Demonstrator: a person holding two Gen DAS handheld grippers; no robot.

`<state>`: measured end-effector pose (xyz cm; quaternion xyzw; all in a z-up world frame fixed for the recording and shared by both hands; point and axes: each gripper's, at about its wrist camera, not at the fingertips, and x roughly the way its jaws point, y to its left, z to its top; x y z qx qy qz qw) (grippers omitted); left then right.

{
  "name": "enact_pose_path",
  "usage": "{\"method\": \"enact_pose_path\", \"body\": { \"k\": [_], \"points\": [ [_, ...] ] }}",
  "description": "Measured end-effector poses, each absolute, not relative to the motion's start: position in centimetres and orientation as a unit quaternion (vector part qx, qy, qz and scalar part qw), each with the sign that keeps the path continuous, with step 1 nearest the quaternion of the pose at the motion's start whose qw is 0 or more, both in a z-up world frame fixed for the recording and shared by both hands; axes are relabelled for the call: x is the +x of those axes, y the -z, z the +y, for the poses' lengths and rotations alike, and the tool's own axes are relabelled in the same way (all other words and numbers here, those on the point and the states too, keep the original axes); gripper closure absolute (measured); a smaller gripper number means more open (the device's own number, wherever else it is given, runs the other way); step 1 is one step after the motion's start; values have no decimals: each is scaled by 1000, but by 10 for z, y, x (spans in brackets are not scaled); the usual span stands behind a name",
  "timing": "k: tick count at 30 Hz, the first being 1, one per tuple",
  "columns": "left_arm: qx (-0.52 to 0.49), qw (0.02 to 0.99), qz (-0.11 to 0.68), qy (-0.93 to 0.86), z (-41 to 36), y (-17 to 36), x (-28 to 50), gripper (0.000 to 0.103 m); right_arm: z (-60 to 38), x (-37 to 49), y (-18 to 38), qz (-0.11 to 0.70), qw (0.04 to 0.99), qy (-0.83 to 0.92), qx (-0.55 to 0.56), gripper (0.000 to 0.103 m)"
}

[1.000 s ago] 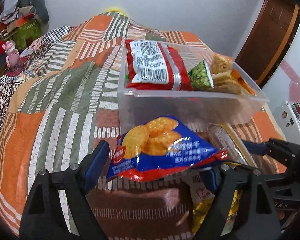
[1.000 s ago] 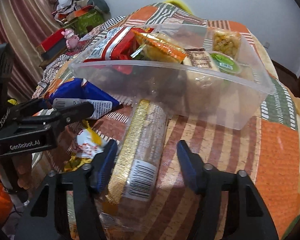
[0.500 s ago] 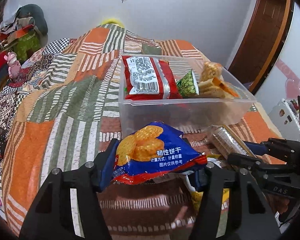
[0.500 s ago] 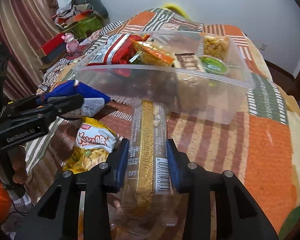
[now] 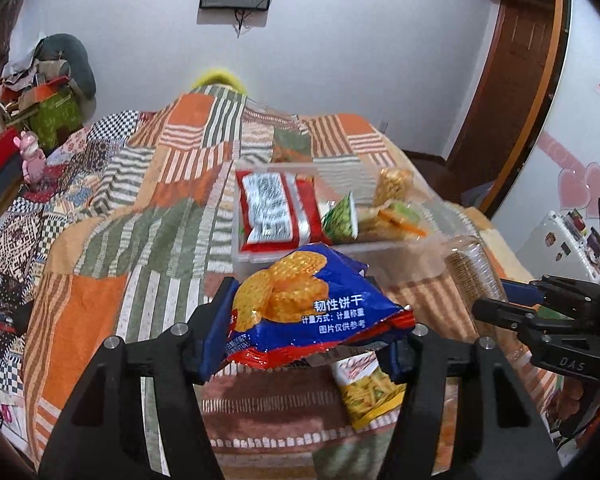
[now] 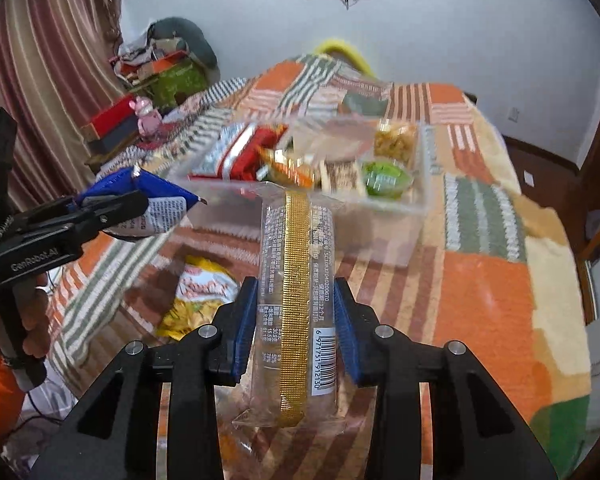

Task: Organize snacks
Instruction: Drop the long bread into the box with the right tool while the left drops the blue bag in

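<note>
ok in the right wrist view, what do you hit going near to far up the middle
right gripper → clear cracker sleeve → clear plastic bin → patchwork quilt → white wall

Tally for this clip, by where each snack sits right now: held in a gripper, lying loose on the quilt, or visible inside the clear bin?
Held in a gripper: 2, the blue biscuit bag in the left gripper, the clear cracker sleeve in the right gripper
Loose on the quilt: 1, the yellow chip bag
Visible in the clear bin: about 5, blurred and overlapping
Total: about 8
</note>
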<state>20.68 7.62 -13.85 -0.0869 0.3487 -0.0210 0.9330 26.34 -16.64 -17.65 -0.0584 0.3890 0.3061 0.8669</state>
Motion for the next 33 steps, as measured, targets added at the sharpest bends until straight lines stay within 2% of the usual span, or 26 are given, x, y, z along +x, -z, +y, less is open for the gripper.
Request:
{"method": "enact_pose_path", "body": {
  "k": [15, 33],
  "points": [
    [-76, 950, 301, 33, 56, 97, 246, 42, -176, 297, 126, 319, 906, -274, -44, 69],
    [-84, 937, 337, 30, 43, 137, 330, 42, -149, 368, 149, 351, 898, -258, -65, 69]
  ]
}}
